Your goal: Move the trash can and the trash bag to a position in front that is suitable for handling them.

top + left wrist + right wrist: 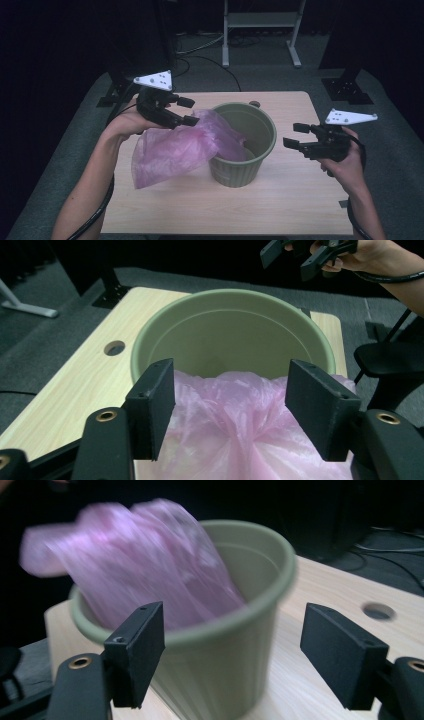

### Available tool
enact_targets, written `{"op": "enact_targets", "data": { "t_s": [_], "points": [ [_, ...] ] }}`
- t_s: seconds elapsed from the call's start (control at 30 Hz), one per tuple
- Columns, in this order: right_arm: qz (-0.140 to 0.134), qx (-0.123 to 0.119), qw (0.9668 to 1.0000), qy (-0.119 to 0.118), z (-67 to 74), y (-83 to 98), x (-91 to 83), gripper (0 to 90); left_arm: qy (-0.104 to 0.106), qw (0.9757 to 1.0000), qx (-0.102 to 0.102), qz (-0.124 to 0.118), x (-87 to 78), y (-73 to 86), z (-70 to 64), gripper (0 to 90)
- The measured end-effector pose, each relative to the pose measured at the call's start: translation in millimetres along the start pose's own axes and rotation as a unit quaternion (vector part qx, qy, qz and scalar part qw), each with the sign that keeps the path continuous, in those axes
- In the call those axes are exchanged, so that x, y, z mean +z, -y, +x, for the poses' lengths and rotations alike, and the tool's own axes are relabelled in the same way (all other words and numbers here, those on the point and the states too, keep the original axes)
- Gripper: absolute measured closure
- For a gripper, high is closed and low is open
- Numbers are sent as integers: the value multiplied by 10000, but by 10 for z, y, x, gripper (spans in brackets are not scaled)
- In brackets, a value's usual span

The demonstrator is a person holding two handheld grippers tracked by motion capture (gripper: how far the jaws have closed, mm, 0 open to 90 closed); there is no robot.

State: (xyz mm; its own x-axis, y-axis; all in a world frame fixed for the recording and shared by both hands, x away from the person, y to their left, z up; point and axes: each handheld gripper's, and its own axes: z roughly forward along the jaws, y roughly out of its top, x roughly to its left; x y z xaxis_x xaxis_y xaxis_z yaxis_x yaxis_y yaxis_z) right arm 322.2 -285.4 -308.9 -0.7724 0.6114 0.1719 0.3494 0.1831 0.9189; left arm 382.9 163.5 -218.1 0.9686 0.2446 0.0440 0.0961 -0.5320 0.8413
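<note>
While you are holding both grippers up off the table point(280, 205), one green ribbed bin point(243, 167) is standing near the middle of it, and one pink plastic bag point(170, 150) is draping over the bin's rim on your left side, part of it lying inside the bin and the rest hanging outside.

Your left gripper point(189, 111) is hovering just above that rim with its jaws standing apart; in the left gripper view the bag point(235, 430) is sitting between the pads without being pressed.

Your right gripper point(296, 135) is hanging clear of the bin on the opposite side, jaws apart and holding nothing.

Beyond the bin, one round cable hole point(114, 347) is showing in the tabletop. Farther behind the bin, one white frame stand point(261, 20) and loose cables point(200, 62) are lying on the floor. Nothing is blocking the bin's mouth except the bag itself.
</note>
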Motion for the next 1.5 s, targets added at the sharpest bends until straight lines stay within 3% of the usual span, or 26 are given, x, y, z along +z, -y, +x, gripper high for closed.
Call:
{"op": "enact_targets", "data": {
  "t_s": [0.13,0.2,0.23,0.27,0.33,0.43,0.47,0.5,0.53,0.57,0.6,0.63,0.87,0.9,1.0,1.03,1.07,1.13,1.17,1.23,1.3,1.33,1.37,1.4,1.43,1.5],
  "points": [
    [101,-167,9994,-273,107,-196,110,248,-117,9998,-94,-103,-118,100,-11,318],
    [232,-354,9975,-565,237,-391,267,222,-174,9996,-146,-161,-182,162,-16,289],
    [232,-354,9975,-565,237,-391,267,222,-197,9995,-169,-191,-220,198,-19,289],
    [361,-497,9953,-749,332,-509,390,210,-229,9992,-202,-238,-257,235,-25,272],
    [431,-570,9940,-834,375,-563,455,206,-342,9986,-269,-303,-340,319,-36,254],
    [699,-839,9887,-1031,518,-710,675,185,-444,9977,-377,-353,-437,443,-48,192],
    [849,-992,9853,-1102,595,-778,794,180,-476,9973,-418,-366,-490,520,-52,180],
    [849,-992,9853,-1102,595,-778,794,180,-476,9973,-418,-366,-490,520,-52,180],
    [1025,-1169,9808,-1175,676,-855,929,176,-527,9967,-473,-392,-543,609,-56,180],
    [1025,-1169,9808,-1175,676,-855,929,176,-527,9967,-473,-392,-543,609,-56,180],
    [1185,-1364,9765,-1176,761,-935,1065,177,-538,9962,-531,-434,-591,695,-57,180],
    [1185,-1364,9765,-1176,761,-935,1065,177,-538,9962,-531,-434,-591,695,-57,180],
    [1720,-1862,9568,-1425,1048,-1164,1609,182,-590,9951,-678,-405,-712,935,-82,179],
    [1720,-1862,9568,-1425,1048,-1164,1609,182,-590,9951,-678,-405,-712,935,-82,179],
    [1948,-2084,9479,-1417,1140,-1195,1845,228,-618,9945,-738,-408,-756,1014,-89,179],
    [1948,-2084,9479,-1417,1140,-1195,1845,228,-618,9945,-738,-408,-756,1014,-89,179],
    [2072,-2232,9435,-1304,1168,-1193,1944,311,-638,9942,-762,-404,-774,1049,-90,179],
    [2154,-2281,9416,-1225,1178,-1187,1986,343,-646,9940,-786,-407,-782,1066,-92,179],
    [2291,-2343,9388,-1061,1184,-1173,2046,514,-647,9940,-787,-408,-789,1083,-91,179],
    [2441,-2244,9387,-945,1165,-1166,2064,717,-649,9937,-809,-427,-798,1116,-92,178],
    [2522,-2144,9385,-977,1148,-1166,2064,764,-632,9934,-839,-468,-790,1145,-92,178],
    [2513,-2007,9423,-926,1093,-1161,2024,834,-607,9936,-833,-467,-776,1162,-94,178],
    [2513,-2007,9423,-926,1093,-1161,2024,834,-601,9935,-843,-466,-760,1173,-96,178],
    [2424,-1894,9473,-897,1038,-1151,1951,868,-569,9936,-861,-459,-725,1185,-97,178],
    [2424,-1894,9473,-897,1038,-1151,1951,868,-569,9936,-861,-459,-725,1185,-97,178],
    [2315,-1824,9517,-866,959,-1134,1843,885,-544,9937,-870,-459,-684,1184,-95,178]
  ]
}}
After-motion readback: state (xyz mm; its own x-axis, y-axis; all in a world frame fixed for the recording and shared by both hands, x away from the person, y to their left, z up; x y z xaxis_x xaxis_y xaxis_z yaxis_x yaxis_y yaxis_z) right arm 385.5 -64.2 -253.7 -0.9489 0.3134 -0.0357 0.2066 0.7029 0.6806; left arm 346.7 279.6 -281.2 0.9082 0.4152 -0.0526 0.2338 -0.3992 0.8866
